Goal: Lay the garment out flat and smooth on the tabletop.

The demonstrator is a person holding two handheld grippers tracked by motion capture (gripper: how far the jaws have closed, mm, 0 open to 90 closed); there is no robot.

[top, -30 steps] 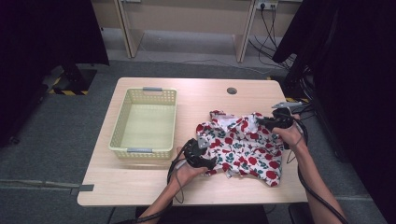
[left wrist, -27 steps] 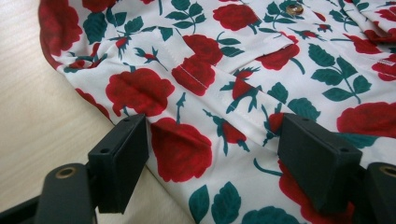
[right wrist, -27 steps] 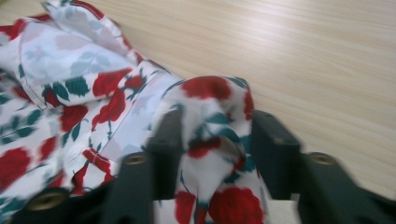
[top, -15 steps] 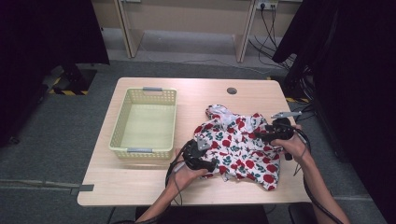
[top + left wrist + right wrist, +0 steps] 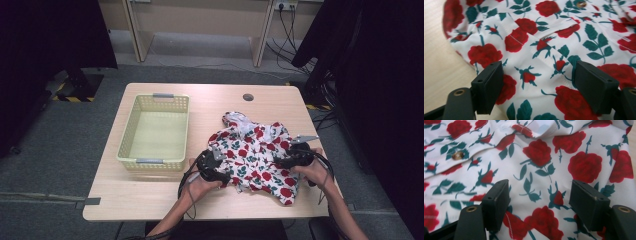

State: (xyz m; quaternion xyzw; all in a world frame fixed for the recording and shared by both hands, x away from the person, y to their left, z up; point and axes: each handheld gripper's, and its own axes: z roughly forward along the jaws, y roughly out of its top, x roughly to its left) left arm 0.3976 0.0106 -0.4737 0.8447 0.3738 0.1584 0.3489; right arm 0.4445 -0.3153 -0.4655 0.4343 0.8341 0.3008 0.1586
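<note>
Both hand-held grippers gape over the rose-print garment (image 5: 255, 155)

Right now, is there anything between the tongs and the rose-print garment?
Nothing visible. The left tongs and right tongs both stand open directly over the garment, cloth lying between their jaws. The basket sits apart, to the left.

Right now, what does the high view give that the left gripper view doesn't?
High view: the yellow basket left of the garment, the table edges, both hands, and the right gripper over the cloth's right side. Left gripper view: its own jaws standing apart over the fabric, and a brown button. Shared: the rose-print garment and light wood.
</note>
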